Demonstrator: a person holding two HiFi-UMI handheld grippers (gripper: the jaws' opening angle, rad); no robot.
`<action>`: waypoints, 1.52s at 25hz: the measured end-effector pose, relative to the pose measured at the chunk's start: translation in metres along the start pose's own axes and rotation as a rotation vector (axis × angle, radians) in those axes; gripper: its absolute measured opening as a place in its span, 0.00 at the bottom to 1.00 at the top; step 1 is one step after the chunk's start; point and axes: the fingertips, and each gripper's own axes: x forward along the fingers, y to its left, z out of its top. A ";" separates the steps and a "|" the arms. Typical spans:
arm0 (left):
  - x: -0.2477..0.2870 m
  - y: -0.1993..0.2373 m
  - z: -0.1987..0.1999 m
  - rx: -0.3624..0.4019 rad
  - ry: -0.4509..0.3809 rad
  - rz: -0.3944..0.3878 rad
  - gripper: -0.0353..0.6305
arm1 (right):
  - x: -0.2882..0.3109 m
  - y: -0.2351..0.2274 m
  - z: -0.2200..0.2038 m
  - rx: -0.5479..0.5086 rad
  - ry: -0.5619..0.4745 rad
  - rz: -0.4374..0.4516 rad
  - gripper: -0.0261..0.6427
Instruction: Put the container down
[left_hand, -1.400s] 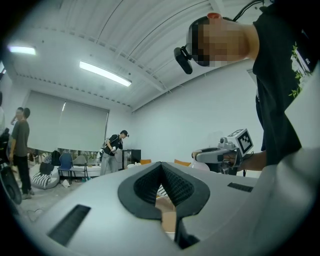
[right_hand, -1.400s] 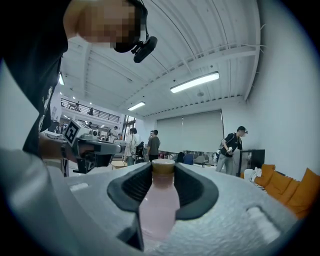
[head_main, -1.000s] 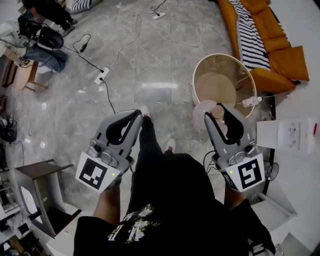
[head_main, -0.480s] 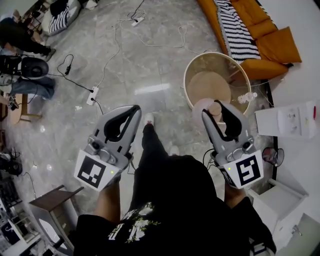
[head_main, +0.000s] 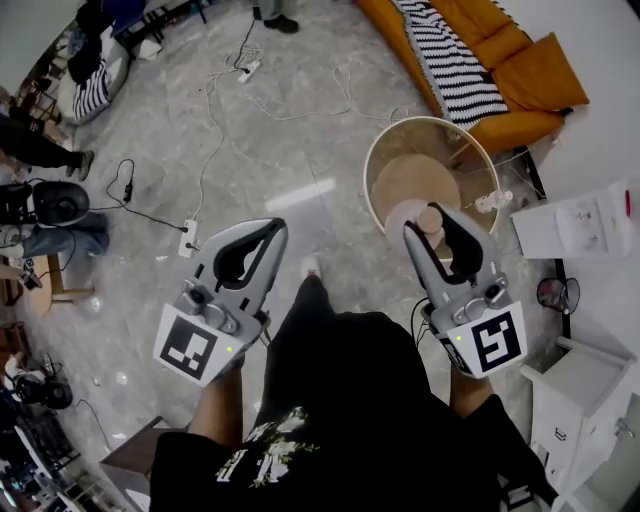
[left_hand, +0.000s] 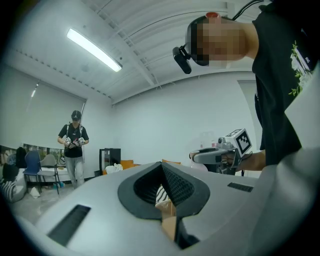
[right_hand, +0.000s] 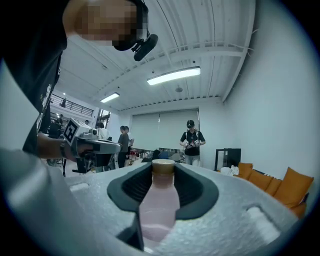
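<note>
Head view, looking down: both my tools are held out level in front of me over the grey marble floor (head_main: 300, 130). My right tool (head_main: 432, 225) is clamped on the container (head_main: 406, 218), a pale pink bottle with a tan cap. The bottle lies level along the jaws, cap end pointing away from me. Right gripper view confirms it: the pink body fills the gap between the dark pads, both pads press on it, and the cap pokes out past the tips. The container is up in the air in the tool, not resting on anything. From above it overlaps the near rim of a round beige tub (head_main: 478, 160) standing on the floor.

My left tool (head_main: 272, 228) has its tips together. Left gripper view shows the pads meeting at the front with nothing in the oval gap behind them, just background through it. Left and right tools are well apart, and my black-clad leg and shoe (head_main: 312, 265) show between them.

An orange sofa (head_main: 530, 80) with a striped cushion (head_main: 450, 60) sits beyond the tub. A power strip (head_main: 188, 238) with cables lies on the floor to the left. Right gripper view shows a person in a cap (right_hand: 192, 142) standing far back, holding something in both hands.
</note>
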 end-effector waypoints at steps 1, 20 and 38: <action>0.005 0.009 0.002 0.006 0.003 -0.015 0.06 | 0.008 -0.004 -0.001 0.004 0.011 -0.015 0.24; 0.059 0.149 -0.024 0.019 0.008 -0.288 0.06 | 0.121 -0.005 -0.019 0.025 0.058 -0.273 0.24; 0.153 0.091 -0.038 0.013 0.023 -0.574 0.06 | 0.035 -0.094 -0.049 0.035 0.130 -0.622 0.24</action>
